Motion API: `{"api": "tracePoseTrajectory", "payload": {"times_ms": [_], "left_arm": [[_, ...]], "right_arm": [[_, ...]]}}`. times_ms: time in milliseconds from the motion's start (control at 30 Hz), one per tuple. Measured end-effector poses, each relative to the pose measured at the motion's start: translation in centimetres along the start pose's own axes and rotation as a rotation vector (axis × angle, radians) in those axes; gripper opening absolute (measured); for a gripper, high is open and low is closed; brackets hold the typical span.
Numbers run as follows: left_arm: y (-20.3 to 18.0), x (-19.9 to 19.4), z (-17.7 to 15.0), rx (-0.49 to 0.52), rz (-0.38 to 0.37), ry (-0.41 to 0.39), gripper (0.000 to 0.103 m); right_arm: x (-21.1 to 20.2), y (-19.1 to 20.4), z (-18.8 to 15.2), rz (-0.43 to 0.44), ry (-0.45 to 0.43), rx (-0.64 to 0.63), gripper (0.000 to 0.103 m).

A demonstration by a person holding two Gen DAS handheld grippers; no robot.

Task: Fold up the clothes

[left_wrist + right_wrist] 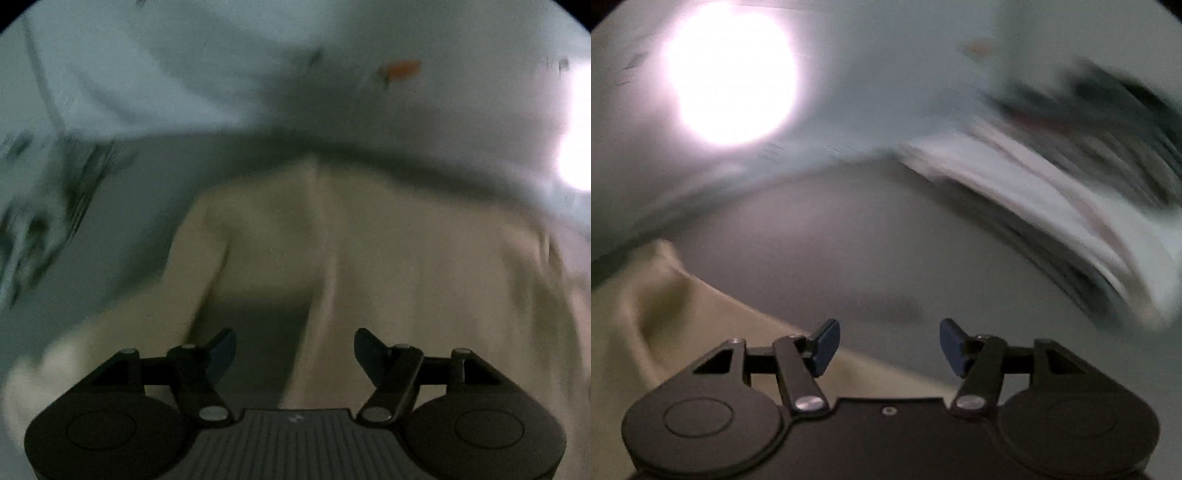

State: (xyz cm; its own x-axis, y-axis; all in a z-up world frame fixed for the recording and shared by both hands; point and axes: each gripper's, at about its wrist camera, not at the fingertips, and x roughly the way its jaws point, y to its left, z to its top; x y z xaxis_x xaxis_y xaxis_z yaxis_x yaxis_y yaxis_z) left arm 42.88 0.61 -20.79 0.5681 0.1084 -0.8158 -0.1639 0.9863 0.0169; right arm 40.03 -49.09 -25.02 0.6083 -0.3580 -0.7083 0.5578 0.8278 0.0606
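Note:
A cream-coloured garment [406,251] lies spread on a grey surface and fills the middle and right of the blurred left wrist view. My left gripper [294,350] stands open above it, with nothing between its blue-padded fingers. In the right wrist view the same cream cloth [665,314] lies at the lower left and runs under the gripper body. My right gripper [889,343] is open too, its jaws empty over the bare grey surface [849,240].
A blurred stack of pale and dark layered items [1052,192] sits at the right of the right wrist view. A bright glare [731,77] shines at the upper left. A pale wall with an orange mark [400,69] rises behind the surface.

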Motion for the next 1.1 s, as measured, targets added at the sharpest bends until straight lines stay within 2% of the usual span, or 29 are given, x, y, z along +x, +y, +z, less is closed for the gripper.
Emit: {"api": "tracePoseTrajectory", "payload": {"times_ms": [100, 200, 267, 333, 367, 433, 467, 600, 733, 767, 833, 867, 900, 933, 967, 1067, 1100], "left_arm": [[0.7, -1.6, -5.0, -0.026, 0.040, 0.073, 0.072], [1.1, -2.2, -7.7, -0.038, 0.054, 0.107, 0.079], [1.3, -2.7, -8.5, -0.067, 0.072, 0.086, 0.086], [1.6, -3.0, -8.9, -0.095, 0.079, 0.082, 0.086], [1.7, -3.1, -9.0, -0.106, 0.082, 0.082, 0.087], [1.5, -3.4, -9.1, -0.102, 0.089, 0.079, 0.087], [1.4, -3.6, -9.2, -0.096, 0.090, 0.078, 0.087], [1.5, -3.9, -10.2, -0.087, 0.073, 0.090, 0.087], [1.7, -4.8, -11.3, -0.056, 0.064, 0.098, 0.087], [1.8, -5.1, -11.6, -0.053, 0.061, 0.101, 0.086], [2.1, -5.5, -12.1, -0.051, 0.050, 0.096, 0.081], [2.2, -5.8, -12.3, -0.049, 0.044, 0.093, 0.077], [2.3, -6.0, -12.6, -0.047, 0.036, 0.088, 0.074], [2.2, -6.2, -12.7, -0.041, 0.024, 0.078, 0.066], [2.1, -6.4, -12.9, -0.036, 0.013, 0.070, 0.058], [1.1, -6.7, -12.8, -0.006, 0.005, 0.059, 0.045], [0.8, -6.8, -12.8, 0.005, 0.005, 0.055, 0.036]], "right_arm": [[-0.6, -3.9, -3.1, -0.011, 0.033, 0.085, 0.064], [-0.6, -4.1, -4.4, 0.023, 0.028, 0.043, 0.061], [-1.1, -3.1, -5.0, 0.016, -0.003, -0.016, 0.052], [-1.4, -3.7, -5.1, 0.055, -0.012, -0.032, 0.013], [-1.4, -4.1, -5.0, 0.074, -0.007, -0.025, 0.003], [-1.4, -5.1, -4.8, 0.104, 0.001, -0.004, 0.002], [-1.6, -5.7, -4.8, 0.087, -0.011, -0.004, 0.002], [-2.7, -9.4, -4.9, -0.079, -0.080, -0.020, 0.002], [-2.6, -12.2, -5.0, -0.085, -0.044, -0.007, 0.005], [-2.7, -12.2, -5.0, -0.114, -0.041, -0.031, 0.007], [-3.6, -11.9, -5.2, -0.144, -0.045, -0.040, 0.021], [-4.2, -11.6, -5.6, -0.110, -0.039, -0.017, 0.025], [-5.0, -11.2, -6.2, -0.040, -0.027, 0.020, 0.035], [-5.7, -10.8, -6.8, 0.029, -0.015, 0.058, 0.038], [-6.5, -10.0, -7.6, 0.109, 0.004, 0.073, 0.038], [-8.5, -6.4, -10.2, 0.349, 0.066, 0.068, 0.038], [-8.9, -5.1, -10.9, 0.412, 0.088, 0.052, 0.040]]}}
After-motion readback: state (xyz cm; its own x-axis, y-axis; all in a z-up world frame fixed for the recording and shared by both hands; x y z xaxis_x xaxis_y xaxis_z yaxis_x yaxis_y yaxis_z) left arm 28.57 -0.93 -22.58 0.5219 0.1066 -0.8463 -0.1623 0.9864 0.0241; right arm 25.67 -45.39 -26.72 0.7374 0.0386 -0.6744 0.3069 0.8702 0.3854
